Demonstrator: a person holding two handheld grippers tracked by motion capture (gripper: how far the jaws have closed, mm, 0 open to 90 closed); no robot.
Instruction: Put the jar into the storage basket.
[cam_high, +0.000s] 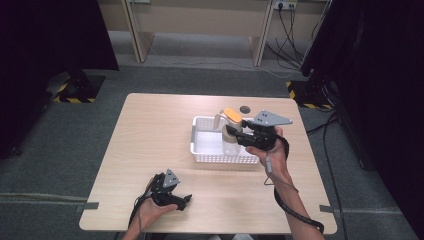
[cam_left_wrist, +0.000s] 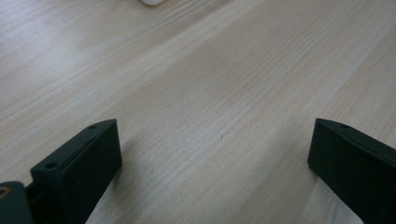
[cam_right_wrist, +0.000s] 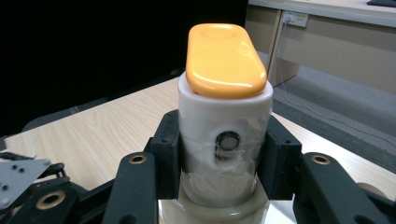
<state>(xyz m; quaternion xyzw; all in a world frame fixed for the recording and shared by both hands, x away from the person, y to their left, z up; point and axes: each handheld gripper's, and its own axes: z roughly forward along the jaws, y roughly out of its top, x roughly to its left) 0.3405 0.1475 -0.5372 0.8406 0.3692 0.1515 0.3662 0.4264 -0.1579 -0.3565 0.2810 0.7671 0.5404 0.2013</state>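
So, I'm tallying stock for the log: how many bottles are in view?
1. The bottle with the orange cap is held upright by the right tool over the white basket. The basket's solid walls could hide something low inside.

basket (cam_high: 200, 145) on table (cam_high: 150, 130), right of centre | bottle (cam_high: 231, 135) held over basket's right half by right gripper (cam_high: 239, 134), which sits just right of it | left gripper (cam_high: 172, 197) low at table's near edge, well left of basket
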